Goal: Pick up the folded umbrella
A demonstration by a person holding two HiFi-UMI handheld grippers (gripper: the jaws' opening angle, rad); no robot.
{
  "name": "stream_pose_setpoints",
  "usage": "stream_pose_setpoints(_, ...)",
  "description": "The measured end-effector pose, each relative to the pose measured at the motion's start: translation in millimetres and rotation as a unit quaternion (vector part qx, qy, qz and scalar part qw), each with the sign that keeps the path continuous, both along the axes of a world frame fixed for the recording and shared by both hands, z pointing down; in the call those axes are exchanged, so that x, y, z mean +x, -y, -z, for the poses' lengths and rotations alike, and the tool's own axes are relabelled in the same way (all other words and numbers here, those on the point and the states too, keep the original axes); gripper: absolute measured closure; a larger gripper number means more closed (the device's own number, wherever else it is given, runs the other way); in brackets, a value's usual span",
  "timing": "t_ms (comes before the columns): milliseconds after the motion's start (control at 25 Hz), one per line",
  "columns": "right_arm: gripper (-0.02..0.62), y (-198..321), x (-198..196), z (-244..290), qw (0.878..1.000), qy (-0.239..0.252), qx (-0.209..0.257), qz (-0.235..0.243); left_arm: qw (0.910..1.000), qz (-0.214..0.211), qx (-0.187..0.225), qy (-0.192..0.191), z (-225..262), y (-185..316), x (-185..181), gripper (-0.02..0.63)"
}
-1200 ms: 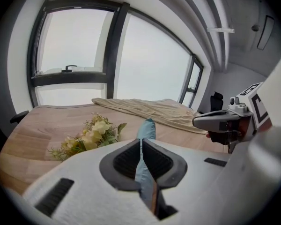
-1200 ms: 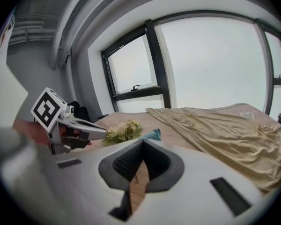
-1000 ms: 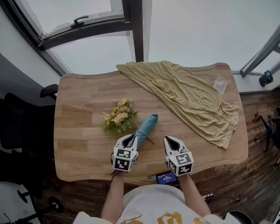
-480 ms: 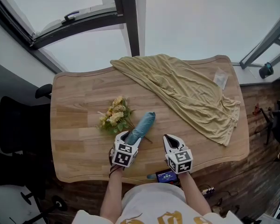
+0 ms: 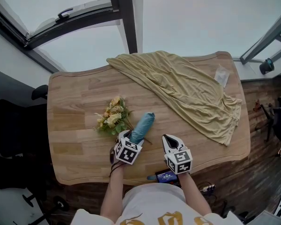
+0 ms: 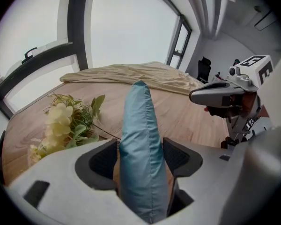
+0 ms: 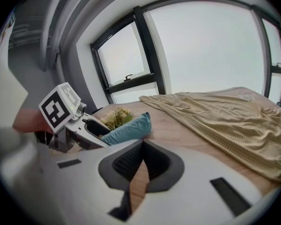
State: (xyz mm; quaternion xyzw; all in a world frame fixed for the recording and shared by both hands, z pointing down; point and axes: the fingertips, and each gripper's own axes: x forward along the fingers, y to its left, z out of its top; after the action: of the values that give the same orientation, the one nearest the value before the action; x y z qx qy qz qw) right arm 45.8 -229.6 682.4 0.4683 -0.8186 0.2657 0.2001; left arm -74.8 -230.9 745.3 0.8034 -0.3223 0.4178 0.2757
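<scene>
HEAD VIEW: A folded teal umbrella lies on a wooden table, just beside a bouquet of yellow flowers. A beige cloth is spread across the far right of the table. The left gripper sits over the umbrella's near end. The right gripper hangs near it, over bare wood. Only this view takes in a small lit screen at the table's near edge.

LEFT GRIPPER VIEW: This view settles what the overhead cannot. The jaws stand apart with the umbrella running up between them, and a sliver of wood shows beside the left pad – nothing is clamped. The jaws have just been opening.

RIGHT GRIPPER VIEW: Its pads meet at the tips with nothing between them. The umbrella's end shows ahead and to the left.

A second ago the left gripper was at the umbrella's near end; it has since dropped astride it. Umbrella, flowers and cloth lie as before.
</scene>
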Motion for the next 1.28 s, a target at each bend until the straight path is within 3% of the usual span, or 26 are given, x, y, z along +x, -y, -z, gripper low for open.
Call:
stream_pose_setpoints(200, 0.584, 1, 1, -6, 1.0, -0.001, -0.008, -0.003, 0.9994, -0.017, -0.02, 0.024, -11, 2, 8, 0.293)
stream_pose_setpoints(400, 0.584, 1, 3, -10, 1.0, -0.003, -0.013, -0.006, 0.9986, -0.018, -0.043, 0.024, -26, -2, 17, 0.285)
stream_pose_setpoints(800, 0.584, 2, 8, -13, 1.0, -0.003, -0.016, -0.013, 0.9951, -0.05, 0.009, 0.084, -34, -3, 22, 0.296)
stream_pose_setpoints(1160, 0.584, 1, 9, -9, 1.0, -0.004, -0.012, -0.013, 0.9954, -0.053, 0.017, 0.078, -33, -4, 22, 0.31)
stream_pose_setpoints(1280, 0.584, 2, 11, -6, 1.0, -0.004, -0.009, -0.015, 0.9941, -0.056, 0.038, 0.084, -29, -2, 22, 0.313)
